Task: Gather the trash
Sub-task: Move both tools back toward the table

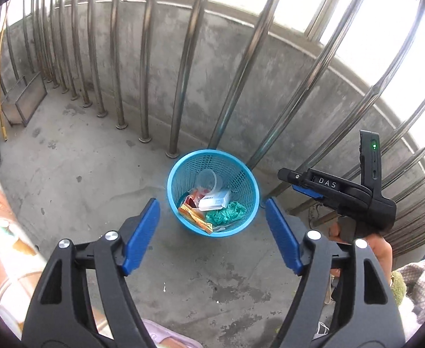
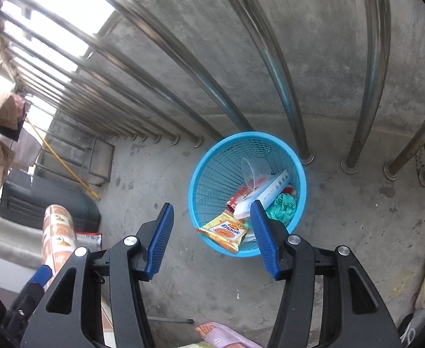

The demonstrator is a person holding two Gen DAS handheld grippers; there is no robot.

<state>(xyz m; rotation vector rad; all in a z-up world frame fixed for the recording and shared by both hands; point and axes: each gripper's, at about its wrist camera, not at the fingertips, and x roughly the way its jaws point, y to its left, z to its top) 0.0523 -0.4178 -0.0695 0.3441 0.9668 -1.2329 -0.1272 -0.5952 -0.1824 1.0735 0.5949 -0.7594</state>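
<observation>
We look down on a concrete floor [image 1: 67, 174] beside a low concrete wall fronted by steel railing bars [image 1: 183, 72]. A blue mesh basket [image 1: 180, 156] stands on the floor at the foot of the bars, close to the wall. Inside it we see a clear plastic cup [image 1: 211, 180], a white box [image 1: 214, 200], an orange snack wrapper [image 2: 224, 232], a red wrapper [image 2: 237, 198] and a crumpled green bag [image 1: 227, 216]. The left hand-held gripper [image 1: 212, 232] hangs above the near rim of the basket with its blue pads wide apart and nothing between them. The right hand-held gripper [image 2: 212, 237] also hangs over the basket's near side, its pads parted about halfway and gripping nothing. A foot in a pink slipper [image 2: 221, 339] shows at the bottom edge of the right view.
</observation>
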